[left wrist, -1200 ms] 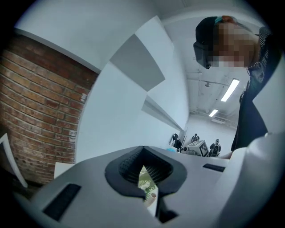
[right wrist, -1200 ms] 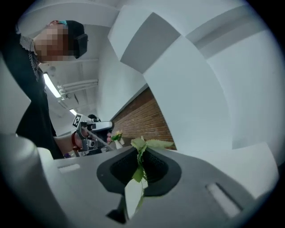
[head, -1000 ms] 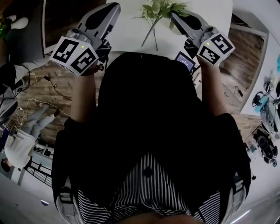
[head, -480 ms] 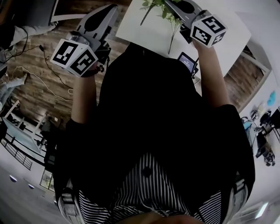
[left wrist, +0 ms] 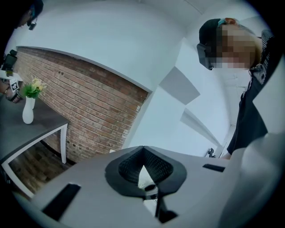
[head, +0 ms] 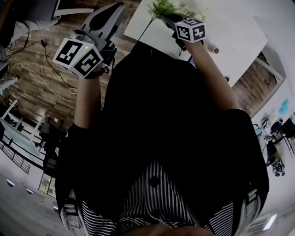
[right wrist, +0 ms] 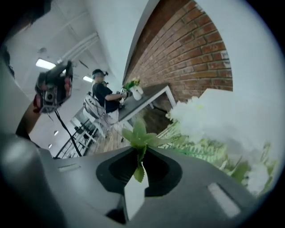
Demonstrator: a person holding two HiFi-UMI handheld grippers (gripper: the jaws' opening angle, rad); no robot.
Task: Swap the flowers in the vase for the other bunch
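Note:
My right gripper reaches over the near edge of the white table, shut on a bunch of green leaves and pale flowers. The bunch's thin stems trail down-left past the table edge. In the right gripper view the jaws pinch a leafy sprig, with blurred white blossoms close on the right. My left gripper is held up beside the table's left side, over the wooden floor. Its jaws are shut and hold nothing. No vase of my own shows in any view.
A brick wall runs behind. Further back, another person works at a dark table that carries a white vase of flowers. Cables lie on the wooden floor at the left. A pale tube lies on the white table.
My right gripper has swung left and lower over the table's near edge, with the bunch still in it. The head view has turned. The left gripper keeps its place in the picture.

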